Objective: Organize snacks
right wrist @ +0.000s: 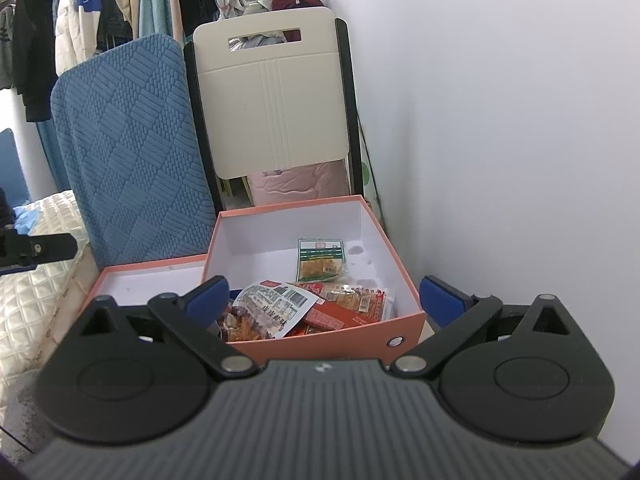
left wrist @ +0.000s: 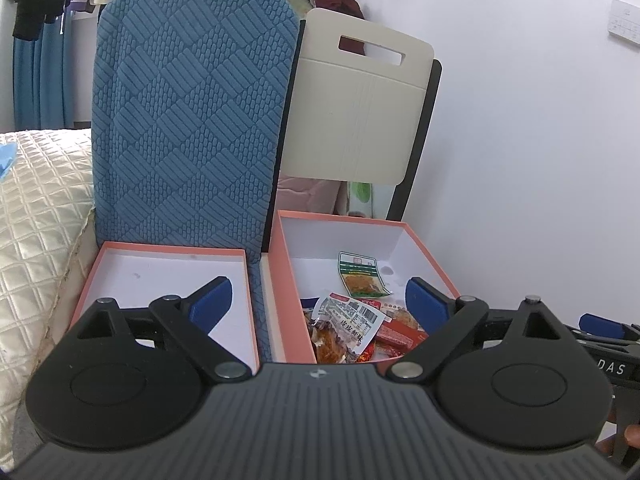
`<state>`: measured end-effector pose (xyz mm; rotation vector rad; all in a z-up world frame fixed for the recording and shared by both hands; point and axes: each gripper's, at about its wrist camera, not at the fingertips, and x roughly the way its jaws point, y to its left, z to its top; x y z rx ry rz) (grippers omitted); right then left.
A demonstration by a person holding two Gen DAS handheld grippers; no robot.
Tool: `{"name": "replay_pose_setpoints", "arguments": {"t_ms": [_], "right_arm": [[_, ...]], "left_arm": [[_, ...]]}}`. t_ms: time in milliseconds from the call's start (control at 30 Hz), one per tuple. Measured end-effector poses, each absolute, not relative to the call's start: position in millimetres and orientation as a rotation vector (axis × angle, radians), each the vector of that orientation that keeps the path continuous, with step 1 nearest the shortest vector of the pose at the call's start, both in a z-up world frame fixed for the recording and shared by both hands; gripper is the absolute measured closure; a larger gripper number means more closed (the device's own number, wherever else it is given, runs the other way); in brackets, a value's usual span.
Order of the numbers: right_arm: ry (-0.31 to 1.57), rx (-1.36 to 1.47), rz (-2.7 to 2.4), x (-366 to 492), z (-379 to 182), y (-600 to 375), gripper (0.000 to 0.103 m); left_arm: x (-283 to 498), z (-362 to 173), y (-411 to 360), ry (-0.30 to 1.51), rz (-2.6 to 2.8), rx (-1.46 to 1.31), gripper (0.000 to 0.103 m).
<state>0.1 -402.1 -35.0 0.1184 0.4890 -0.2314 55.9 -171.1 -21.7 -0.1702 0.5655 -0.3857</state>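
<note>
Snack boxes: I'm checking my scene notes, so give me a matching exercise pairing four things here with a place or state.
Things:
1. deep box
2. shallow lid
3. green packet
4. left gripper

Places or states:
A. open, holding nothing
B. holds the snack packets
C. white inside, no snacks seen
D. lies apart toward the box's back wall

Pairs: 1-B, 2-C, 3-D, 4-A
</note>
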Motion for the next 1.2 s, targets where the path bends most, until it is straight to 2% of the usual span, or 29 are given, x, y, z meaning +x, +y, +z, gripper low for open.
{"name": "replay_pose_setpoints", "arguments": {"t_ms": [1200], "right_arm": [[0.493, 0.143, -0.227, -2.6, -35.8, -407.7, 0.000]], "left_arm": [[55.8, -17.5, -179.4, 0.573, -0.375, -0.146, 0.007]]}}
